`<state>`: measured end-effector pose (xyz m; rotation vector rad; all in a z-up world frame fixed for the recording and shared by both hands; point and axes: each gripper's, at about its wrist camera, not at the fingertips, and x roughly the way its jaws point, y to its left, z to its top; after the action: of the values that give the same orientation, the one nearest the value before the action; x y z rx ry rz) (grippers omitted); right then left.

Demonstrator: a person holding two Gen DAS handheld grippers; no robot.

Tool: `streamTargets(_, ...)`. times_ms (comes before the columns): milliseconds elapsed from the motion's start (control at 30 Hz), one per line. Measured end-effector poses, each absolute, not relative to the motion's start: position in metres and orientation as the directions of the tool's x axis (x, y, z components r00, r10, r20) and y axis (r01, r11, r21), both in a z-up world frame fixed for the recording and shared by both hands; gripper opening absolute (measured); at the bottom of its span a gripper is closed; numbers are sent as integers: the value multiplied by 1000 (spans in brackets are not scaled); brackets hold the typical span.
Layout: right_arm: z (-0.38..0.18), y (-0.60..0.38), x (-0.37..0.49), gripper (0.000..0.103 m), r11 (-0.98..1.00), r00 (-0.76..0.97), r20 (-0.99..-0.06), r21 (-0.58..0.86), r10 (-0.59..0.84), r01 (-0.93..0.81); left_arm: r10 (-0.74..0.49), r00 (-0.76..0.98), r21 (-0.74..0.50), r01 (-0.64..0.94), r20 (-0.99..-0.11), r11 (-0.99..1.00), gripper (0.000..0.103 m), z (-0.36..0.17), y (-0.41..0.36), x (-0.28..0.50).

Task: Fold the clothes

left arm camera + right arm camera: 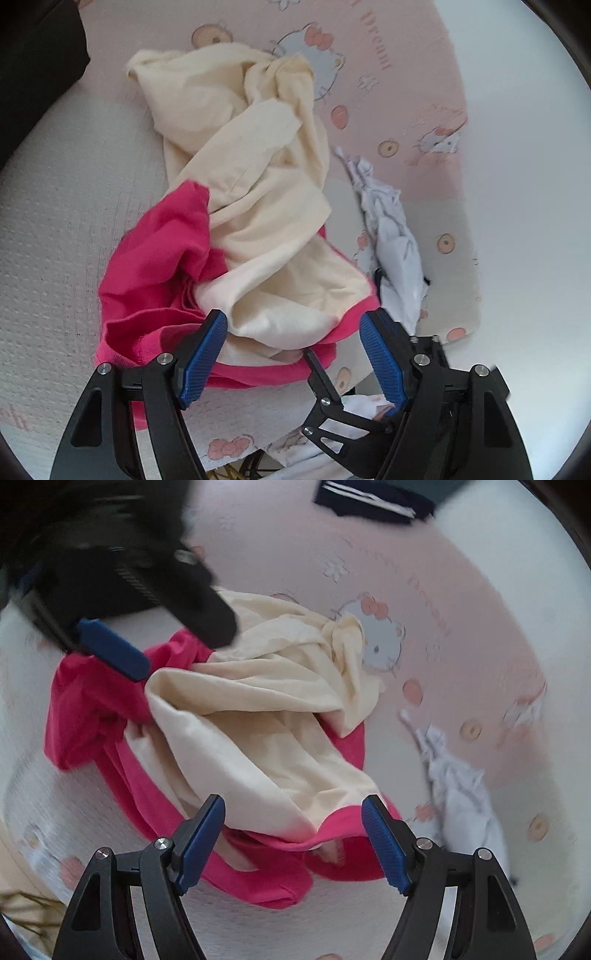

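Soft, even daylight, faint shadows; right wrist view motion-blurred (left sharper), both with dark fisheye-curved corners.

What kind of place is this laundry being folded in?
Probably a bedroom at home, on a bed. The pink cartoon-cat sheet covers a soft quilted surface, with a crumpled cream garment, a pink garment and a small white garment lying on it.

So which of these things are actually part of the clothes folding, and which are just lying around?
Part of the job:
- crumpled cream cotton garment
- bright pink knit garment under it
- small crumpled white cloth, probably next
- left gripper and right gripper, both open

Just lying about:
- pink cartoon-cat bedsheet
- dark striped garment at the far edge
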<state>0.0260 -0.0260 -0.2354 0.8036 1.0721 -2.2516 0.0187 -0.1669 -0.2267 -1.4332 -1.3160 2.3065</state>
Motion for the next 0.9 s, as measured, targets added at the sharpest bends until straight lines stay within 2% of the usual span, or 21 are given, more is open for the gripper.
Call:
streamTargets(333,-272,-39,35,76,-403,-748,-654,-658,-113,636,567,-552,-787,352,-612,-506,73,-254,-182,21)
streamTargets(633,-276,-44,32,75,-403,-777,-616,-683,-131,609,573,-532,-775,329,-624,-539,72,-262,-182,6)
streamTargets(700,-274,-43,32,75,-409,-778,-613,-681,-135,608,570,-517,-763,323,-638,-561,59,-265,-182,1)
streamTargets(767,-272,-42,32,75,-416,-779,-611,-678,-140,606,553,-499,-735,322,-667,-597,32,-268,-184,0)
streamTargets(833,-271,-42,31,75,-425,-781,-609,-675,-139,603,545,-490,-721,315,-681,-617,25,-269,-186,1)
streamTargets(900,-272,-43,32,75,-422,-784,-605,-679,-143,601,547,-492,-722,302,-678,-623,23,-269,-187,3)
